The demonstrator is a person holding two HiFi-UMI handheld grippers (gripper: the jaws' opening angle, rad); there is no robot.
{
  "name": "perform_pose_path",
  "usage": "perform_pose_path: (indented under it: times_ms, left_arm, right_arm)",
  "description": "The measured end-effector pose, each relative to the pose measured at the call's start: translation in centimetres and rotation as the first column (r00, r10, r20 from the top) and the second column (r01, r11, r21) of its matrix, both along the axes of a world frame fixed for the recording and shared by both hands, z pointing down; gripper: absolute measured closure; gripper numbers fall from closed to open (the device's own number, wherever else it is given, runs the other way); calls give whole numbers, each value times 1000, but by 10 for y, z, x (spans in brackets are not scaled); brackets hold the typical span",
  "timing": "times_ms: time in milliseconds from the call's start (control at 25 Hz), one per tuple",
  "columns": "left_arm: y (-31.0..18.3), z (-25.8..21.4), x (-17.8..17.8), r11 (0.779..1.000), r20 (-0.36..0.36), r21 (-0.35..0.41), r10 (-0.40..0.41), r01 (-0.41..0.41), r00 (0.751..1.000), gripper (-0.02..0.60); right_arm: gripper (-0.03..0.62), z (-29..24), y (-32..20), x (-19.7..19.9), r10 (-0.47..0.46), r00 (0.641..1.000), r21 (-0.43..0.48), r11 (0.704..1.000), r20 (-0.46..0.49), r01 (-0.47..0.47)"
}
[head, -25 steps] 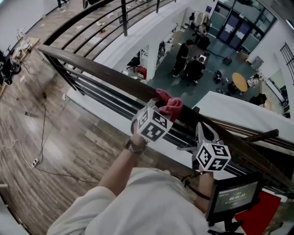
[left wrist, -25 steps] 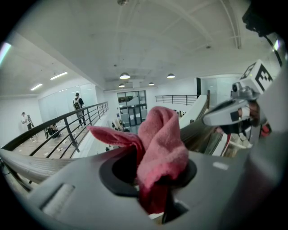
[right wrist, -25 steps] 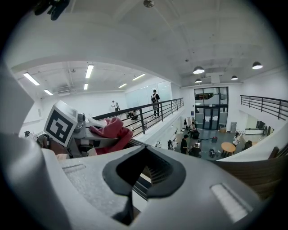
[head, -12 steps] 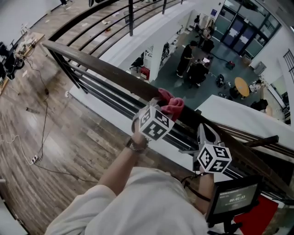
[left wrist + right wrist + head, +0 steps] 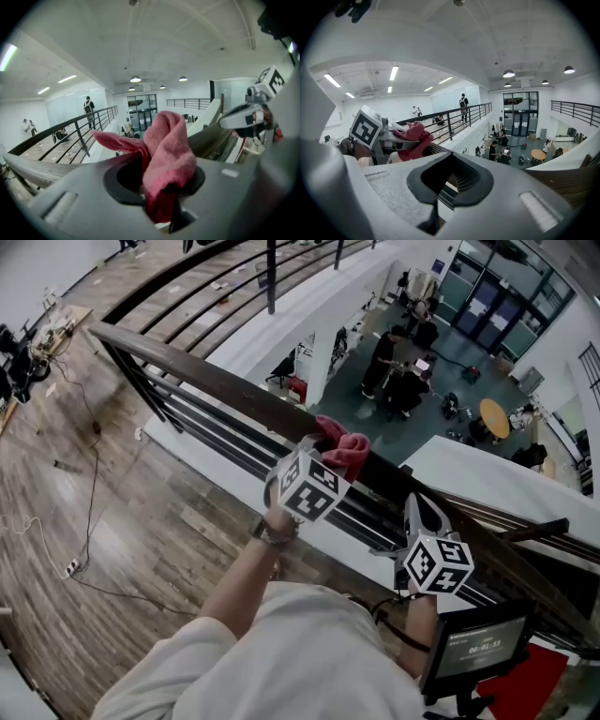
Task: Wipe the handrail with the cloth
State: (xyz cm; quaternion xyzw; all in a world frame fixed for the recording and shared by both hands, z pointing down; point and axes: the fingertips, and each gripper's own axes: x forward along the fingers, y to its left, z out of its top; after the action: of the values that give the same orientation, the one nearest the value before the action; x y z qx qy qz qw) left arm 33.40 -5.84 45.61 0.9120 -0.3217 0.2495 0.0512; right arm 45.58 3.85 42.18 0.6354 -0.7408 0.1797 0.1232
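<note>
A dark wooden handrail runs from upper left to lower right across the head view. My left gripper is shut on a red cloth, which is pressed onto the rail's top. In the left gripper view the cloth bulges out between the jaws of the left gripper. My right gripper hovers beside the rail further right, shut with nothing in it. The right gripper view shows its closed jaws, with the left gripper's cube and the cloth to the left.
Below the handrail run black metal bars. Beyond the rail is a drop to a lower floor with people and a round table. A screen stands at lower right. Cables lie on the wooden floor.
The left gripper and the cloth have shifted a little up-left along the rail. The right gripper has barely moved.
</note>
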Motion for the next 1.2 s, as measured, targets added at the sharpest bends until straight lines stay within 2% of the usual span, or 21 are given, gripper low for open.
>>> perform_pose_path:
  times_ms: [360, 840, 1200]
  left_arm:
    - [-39, -3, -58, 997, 0, 7, -79, 79, 997, 445]
    - [-70, -5, -107, 993, -12, 1, -120, 120, 993, 445]
    - [-89, -9, -144, 985, -47, 7, -173, 174, 984, 445]
  right_arm:
    - [591, 2, -3, -25, 15, 1000, -10, 1000, -3, -15]
    - [591, -2, -4, -48, 59, 998, -14, 998, -20, -60]
    - [591, -1, -9, -62, 70, 997, -27, 997, -35, -71]
